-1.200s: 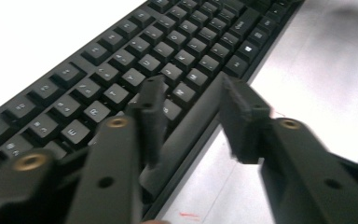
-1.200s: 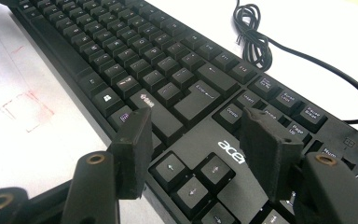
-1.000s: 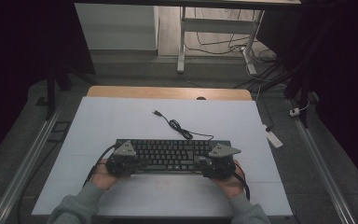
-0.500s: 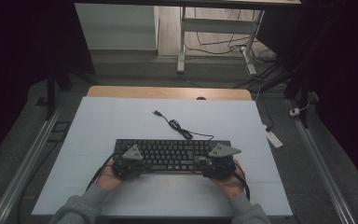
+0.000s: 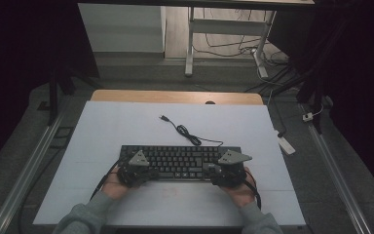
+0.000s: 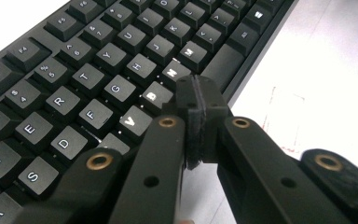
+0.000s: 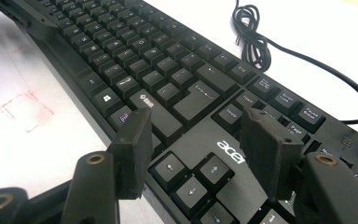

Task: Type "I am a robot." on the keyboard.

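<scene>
The white table (image 5: 102, 126) fills the middle of the high view, and the black keyboard (image 5: 180, 162) lies on it low in the centre of the frame, its long axis running left to right across the picture, its cable (image 5: 187, 135) curling off toward the upper middle; the two grippers sit at its near edge, one toward each end; the left gripper (image 5: 137, 171) is at the lower left of the keyboard, and in the left gripper view its jaws are pressed together with nothing between them, tips poised over the bottom letter row beside the space bar (image 6: 223, 58); the right gripper (image 5: 228, 170) is at the lower right, its jaws spread apart above the arrow keys (image 7: 193, 179), holding nothing; any keypress probably falls to the closed left tips, which lie nearest the keys.
</scene>
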{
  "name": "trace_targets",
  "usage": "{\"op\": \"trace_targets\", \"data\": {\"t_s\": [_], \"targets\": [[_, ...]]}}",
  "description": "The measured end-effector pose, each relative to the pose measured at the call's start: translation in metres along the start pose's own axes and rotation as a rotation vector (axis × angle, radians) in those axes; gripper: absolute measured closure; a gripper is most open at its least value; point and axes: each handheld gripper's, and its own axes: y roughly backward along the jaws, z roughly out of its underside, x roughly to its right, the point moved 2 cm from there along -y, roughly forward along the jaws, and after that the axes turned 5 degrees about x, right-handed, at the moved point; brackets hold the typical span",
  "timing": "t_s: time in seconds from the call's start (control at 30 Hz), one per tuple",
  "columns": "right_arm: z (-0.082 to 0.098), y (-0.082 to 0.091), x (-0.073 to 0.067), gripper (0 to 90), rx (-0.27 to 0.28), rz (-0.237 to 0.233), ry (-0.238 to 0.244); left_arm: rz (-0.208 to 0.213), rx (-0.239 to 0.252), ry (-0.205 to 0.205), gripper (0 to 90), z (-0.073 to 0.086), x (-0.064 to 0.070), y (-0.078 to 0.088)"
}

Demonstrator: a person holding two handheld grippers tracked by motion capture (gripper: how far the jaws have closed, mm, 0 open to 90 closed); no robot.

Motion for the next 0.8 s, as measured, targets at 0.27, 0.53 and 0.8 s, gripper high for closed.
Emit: {"op": "trace_targets", "data": {"t_s": [0.27,0.53,0.8], "targets": [[0.0,0.0,0.0,44.0,0.005,-0.001,-0.001,0.004,-0.009,0.007,89.0,0.003,-0.001,-0.003],[0.0,0.0,0.0,44.0,0.006,0.0,-0.003,-0.006,0.044,-0.012,83.3,-0.003,0.002,0.007],[0.0,0.0,0.0,44.0,0.005,-0.001,0.0,-0.023,0.108,0.01,55.9,-0.006,0.001,0.02]]}}
